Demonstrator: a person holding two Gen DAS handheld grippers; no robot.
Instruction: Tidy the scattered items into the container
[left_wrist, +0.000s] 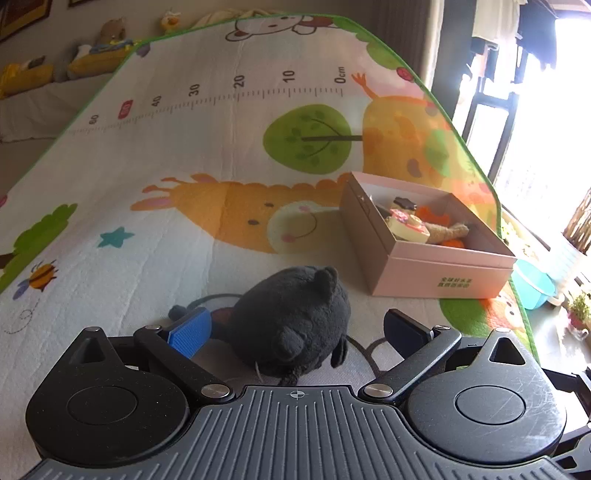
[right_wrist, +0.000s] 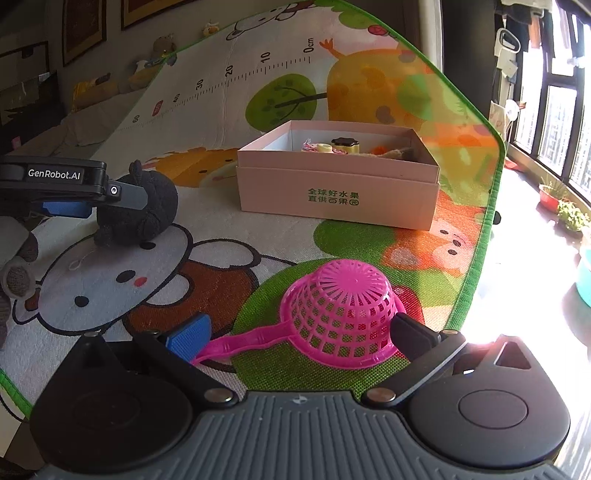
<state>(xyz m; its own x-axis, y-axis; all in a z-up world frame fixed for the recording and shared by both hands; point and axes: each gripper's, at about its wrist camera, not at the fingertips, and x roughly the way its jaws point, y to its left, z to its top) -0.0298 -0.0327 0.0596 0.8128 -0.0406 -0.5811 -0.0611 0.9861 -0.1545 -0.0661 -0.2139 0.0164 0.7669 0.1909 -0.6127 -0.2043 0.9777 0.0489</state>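
The left claw (left_wrist: 295, 328) stands with its jaws wide apart around a black plush toy (left_wrist: 291, 321), which sits on the play mat (left_wrist: 184, 155) between the blue pad (left_wrist: 190, 332) and the dark pad (left_wrist: 404, 326); neither pad presses on it. In the right wrist view the left claw (right_wrist: 79, 201) shows from the side, level with the black plush toy (right_wrist: 138, 210).

The right claw (right_wrist: 299, 336) is also spread wide, its 2 pads flanking a pink plastic strainer (right_wrist: 340, 314) that lies upside down on the play mat (right_wrist: 110, 280), handle pointing toward the blue pad (right_wrist: 188, 338). The pads do not grip it; whether the handle's end touches the blue pad cannot be told.

Beyond both claws sits the open pink box (right_wrist: 338, 199), with green printing on its front wall. Inside it (left_wrist: 439, 269) lie several small toys (left_wrist: 408, 225), among them a round pale piece and something orange. The box rests on the mat well apart from the plush toy and the strainer. A window (right_wrist: 554, 122) lights the right side.
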